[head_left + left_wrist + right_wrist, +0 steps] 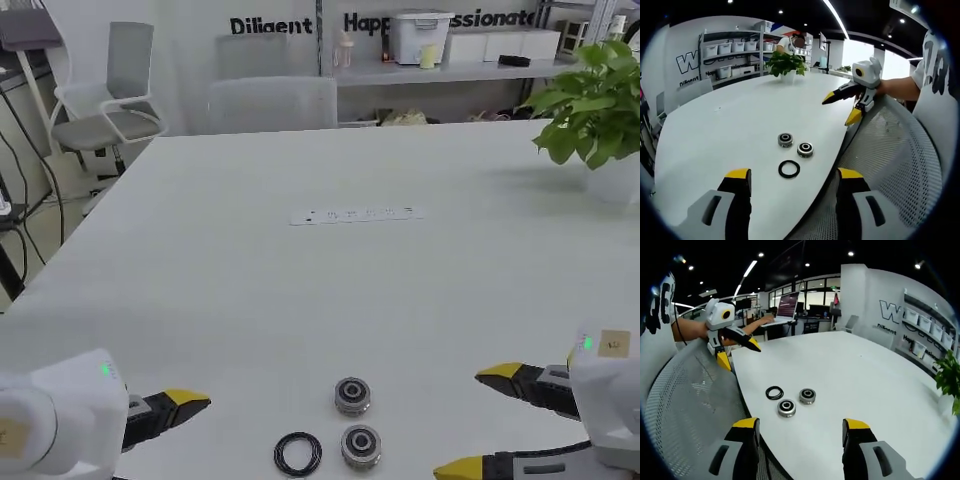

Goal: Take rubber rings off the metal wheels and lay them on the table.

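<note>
Both tools are hovering wide-jawed and holding nothing, the left tool [741, 358] at the near left of the surface [300, 290] and the right tool [470, 422] just right of the work. One rubber ring [298, 453] is lying flat on the surface just beside the nearer metal wheel [361, 445], with the farther wheel [352, 395] close behind. Each wheel seems to be wearing a dark band, so I am judging the stripping part done; next, one tool is needing to pin a wheel while the other peels. Wall lettering is reading "Diligent", "Happ" and "ssionate"; the strip [358, 215] mid-surface is too small to read.
</note>
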Available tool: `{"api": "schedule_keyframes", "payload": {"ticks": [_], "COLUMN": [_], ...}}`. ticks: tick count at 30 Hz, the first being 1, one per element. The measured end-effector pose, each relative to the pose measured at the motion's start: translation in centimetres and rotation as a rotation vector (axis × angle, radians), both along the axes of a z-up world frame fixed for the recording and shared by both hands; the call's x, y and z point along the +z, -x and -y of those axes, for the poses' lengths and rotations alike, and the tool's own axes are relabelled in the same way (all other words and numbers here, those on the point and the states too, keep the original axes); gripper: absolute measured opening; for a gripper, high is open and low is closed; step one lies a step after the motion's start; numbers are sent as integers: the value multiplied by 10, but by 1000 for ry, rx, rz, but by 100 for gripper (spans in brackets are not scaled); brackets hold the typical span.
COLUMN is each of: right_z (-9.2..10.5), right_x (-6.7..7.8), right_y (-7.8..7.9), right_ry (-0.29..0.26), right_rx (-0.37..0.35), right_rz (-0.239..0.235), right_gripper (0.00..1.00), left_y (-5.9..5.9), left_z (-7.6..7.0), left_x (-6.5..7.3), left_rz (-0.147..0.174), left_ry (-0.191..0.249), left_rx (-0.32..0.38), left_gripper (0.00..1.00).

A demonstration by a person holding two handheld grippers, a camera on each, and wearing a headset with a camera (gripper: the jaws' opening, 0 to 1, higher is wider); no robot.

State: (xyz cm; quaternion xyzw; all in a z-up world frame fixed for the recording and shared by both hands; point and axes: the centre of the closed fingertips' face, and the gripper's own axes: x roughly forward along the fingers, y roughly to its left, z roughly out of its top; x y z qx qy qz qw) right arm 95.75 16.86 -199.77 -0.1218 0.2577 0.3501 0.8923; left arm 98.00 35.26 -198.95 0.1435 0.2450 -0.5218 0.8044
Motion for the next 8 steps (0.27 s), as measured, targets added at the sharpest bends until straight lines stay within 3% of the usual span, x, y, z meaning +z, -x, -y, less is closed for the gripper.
{"api": "schedule_keyframes", "payload": {"ticks": [3,8], "right_z": [2,0], "right_x": [1,1], "right_y": [-2,0], "right_ry": [-24,-15], "right_rx": [-19,-13], "right_rz": [-5,-2], "right_gripper": [65,64], "left_y": [-2,-3], "left_z": [-1,-3], "left_x": [0,-1], "left_rz": [2,8], "left_ry": [1,-6], "left_rx": [7,19], "left_gripper": [66,66]}}
